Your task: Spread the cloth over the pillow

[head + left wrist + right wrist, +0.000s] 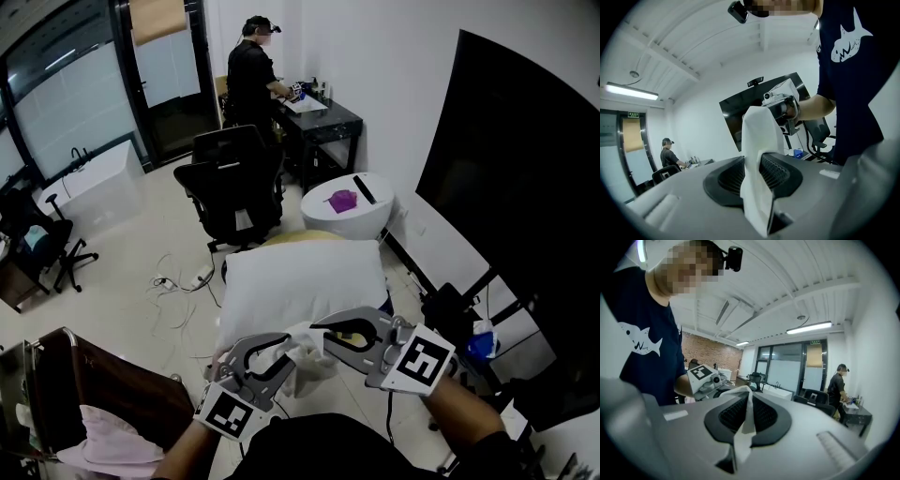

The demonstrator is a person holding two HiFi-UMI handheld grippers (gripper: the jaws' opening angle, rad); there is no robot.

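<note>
Clearly the spreading has not begun: the white pillow lies bare just beyond the grippers, and the cloth is a small crumpled wad by the pillow's near edge, strung between the two tools. I judge the step in hand to be taking hold of the cloth at two points. The next move calls for drawing the hands apart, left and right, to open the wad, then carrying it to the far side over the pillow without a corner slipping. The left gripper is clenched on a thick fold of the cloth, the right gripper on a thin edge. Only the head view shows the pillow and the grippers meeting tip to tip. Only the gripper views show the ribbed pads biting the fabric.
</note>
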